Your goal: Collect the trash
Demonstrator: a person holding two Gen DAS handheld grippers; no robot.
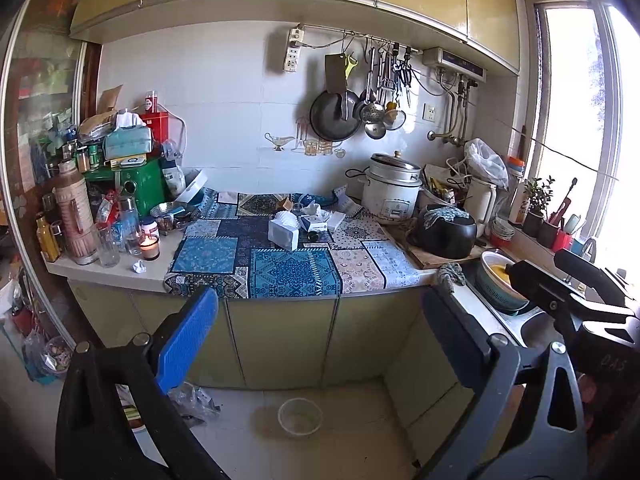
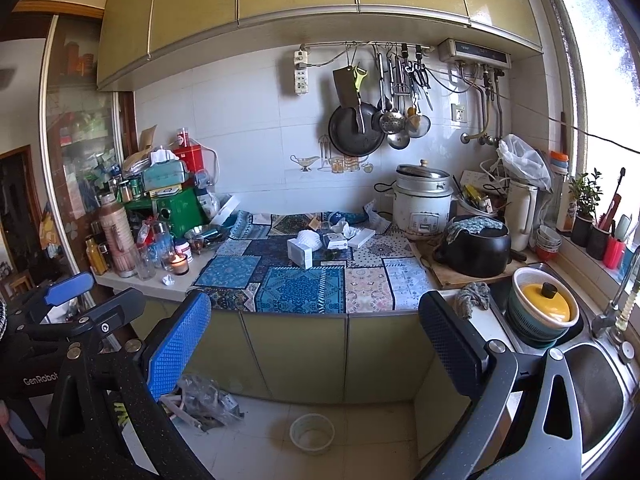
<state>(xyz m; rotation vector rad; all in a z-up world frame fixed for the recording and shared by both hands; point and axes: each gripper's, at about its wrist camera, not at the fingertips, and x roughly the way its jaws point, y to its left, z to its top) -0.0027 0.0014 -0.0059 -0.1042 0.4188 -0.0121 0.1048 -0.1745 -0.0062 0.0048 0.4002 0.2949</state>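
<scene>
Your left tool [image 1: 320, 344] is spread wide with nothing between its blue pads; it hangs in front of the cabinet doors, below the tabletop [image 1: 112, 270] edge. Your right tool [image 2: 316, 344] is likewise spread wide and empty, at a similar height before the same cabinets. In the left wrist view, the right tool appears at the right edge, over the sink area; in the right wrist view, the left tool appears at the left edge.

Take the patterned blue cloth [image 1: 280, 264] on the tabletop as your landmark.

- On the cloth, near its centre: a white tissue box [image 1: 283, 234], with crumpled white paper [image 1: 318, 211] and small flat boxes [image 1: 320, 223] just behind it.
- Left of the cloth, on the bare tabletop: a small crumpled paper ball [image 1: 139, 267] beside a lit candle [image 1: 149, 246], with glasses, bottles and a tall pink flask [image 1: 76, 220] crowded behind.
- Right of the cloth: a white rice cooker [image 1: 392, 188], a black pot [image 1: 448, 230] on a wooden board, and a sink holding a yellow-lidded pot [image 2: 546, 306] in a green basket.
- Below the cloth, on the floor: a clear round plastic container [image 1: 300, 416] standing open side up, and to its left a crumpled clear plastic bag [image 1: 194, 400] against the cabinet base.
</scene>
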